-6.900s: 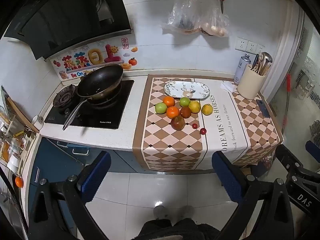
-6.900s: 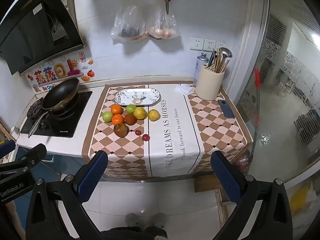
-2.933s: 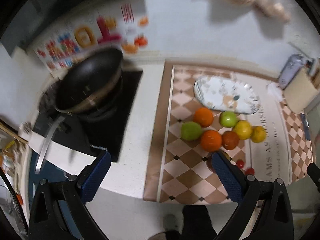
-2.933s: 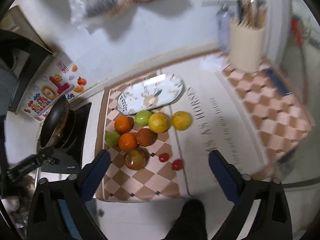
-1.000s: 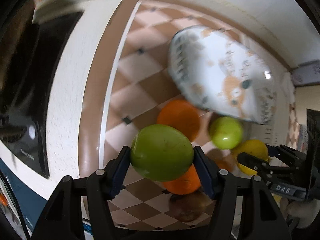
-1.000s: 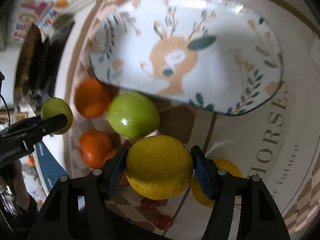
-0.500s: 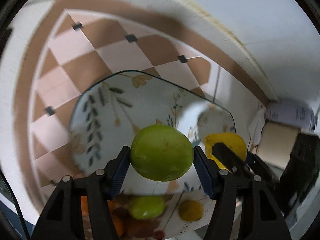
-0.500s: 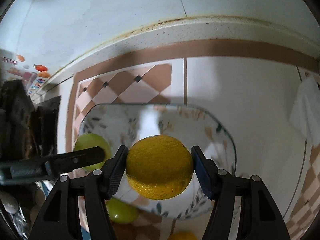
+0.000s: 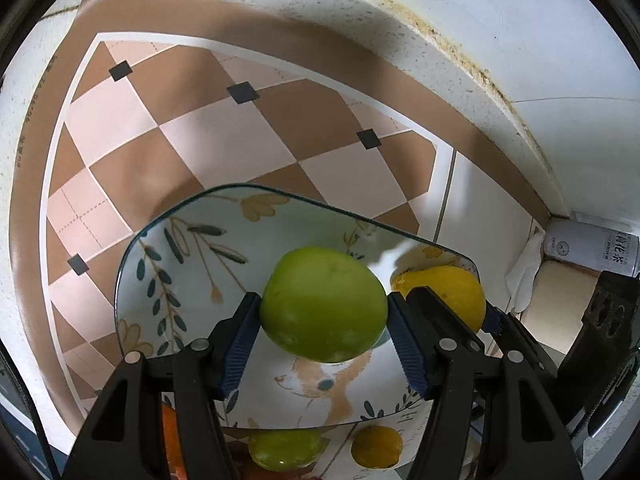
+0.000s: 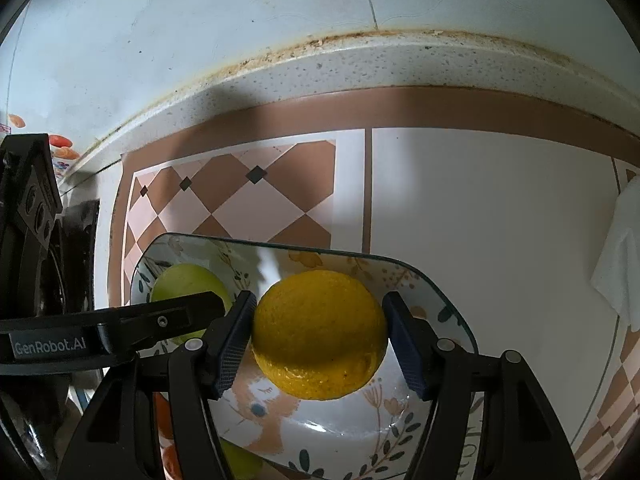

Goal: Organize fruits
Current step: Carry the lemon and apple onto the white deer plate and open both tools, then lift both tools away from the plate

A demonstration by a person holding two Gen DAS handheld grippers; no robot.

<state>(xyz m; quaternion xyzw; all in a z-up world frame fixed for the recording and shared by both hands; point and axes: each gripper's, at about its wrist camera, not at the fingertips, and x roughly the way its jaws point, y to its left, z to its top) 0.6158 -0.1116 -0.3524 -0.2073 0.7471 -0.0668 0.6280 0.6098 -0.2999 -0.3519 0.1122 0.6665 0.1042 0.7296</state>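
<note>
Both fruits sit directly above the plate (image 9: 168, 264), so the coming move looks like a straight lowering and release for each hand. Left gripper (image 9: 324, 326) has its fingers (image 9: 240, 340) about half spread and clamped on a green apple (image 9: 324, 304), pads pressing both sides; apple is over the plate's left-to-middle part, and whether it touches the plate cannot be told. Right gripper (image 10: 318, 336), fingers (image 10: 234, 340) likewise about half spread, grips a yellow citrus fruit, likely a lemon (image 10: 320, 334); left pad presses it, right pad looks just touching or barely off, hard to tell. Lemon is over the plate's right half, just beside the apple; the two grippers are close side by side, a bump risk on release. Both grippers point steeply down toward the plate. Plate lies long axis parallel to the desk's back edge, on the checkered mat (image 9: 224, 128), near the rear wall. Remaining fruit, another green one (image 9: 286, 450) and a yellow one (image 9: 376, 446), lies on the mat off the plate's near edge, not yet moved.
</note>
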